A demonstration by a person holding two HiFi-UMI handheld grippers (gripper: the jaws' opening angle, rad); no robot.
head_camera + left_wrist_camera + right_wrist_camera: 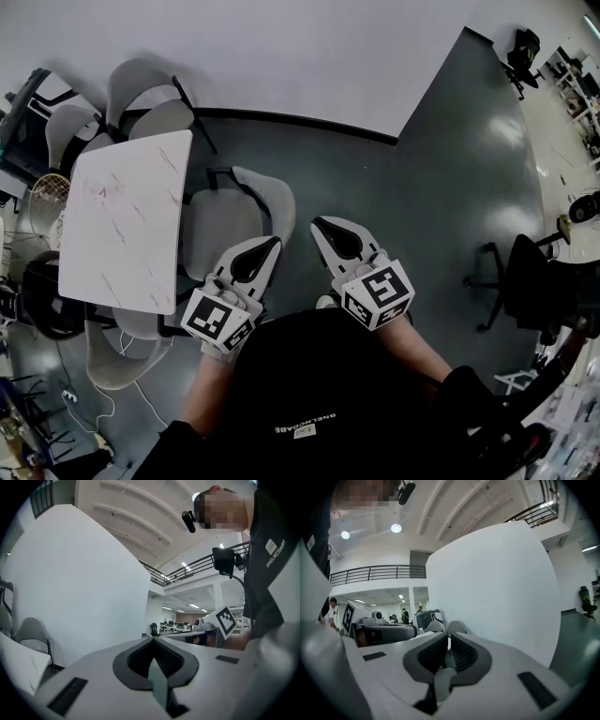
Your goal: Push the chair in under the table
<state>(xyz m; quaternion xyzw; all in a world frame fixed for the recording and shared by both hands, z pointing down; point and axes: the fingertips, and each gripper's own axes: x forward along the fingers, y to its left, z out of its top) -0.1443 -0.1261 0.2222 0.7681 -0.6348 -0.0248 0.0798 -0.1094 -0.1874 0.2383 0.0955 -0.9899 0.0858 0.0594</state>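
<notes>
Chair (225, 223): stood on the floor (450, 169) at the right edge of the bench (122, 225) as the head view showed it. Seat faced the bench, backrest faced the person. Seat edge lay just beside the bench edge, and most of the seat was out in the open.
Bench: white top, bare. Other chairs (155, 117) sat at its far and near sides.
Left hand-held gripper (274, 242): jaws pressed together, nothing between them. Tip was near the backrest's rim, but contact could not be told. Its own view showed only the wall ahead.
Right hand-held gripper (317, 224): jaws nearly together, empty. It was just beside the left one and off the chair, to the right of the backrest.
Step in hand: approach, by my reading. Both tips were lined up behind the backrest, and the chair was not yet under.
Next move: likely to set both closed tips against the backrest, one on each side of its middle, and push level toward the bench.
Risk: uneven pressure could swing the chair, and its legs might catch the bench's frame.
</notes>
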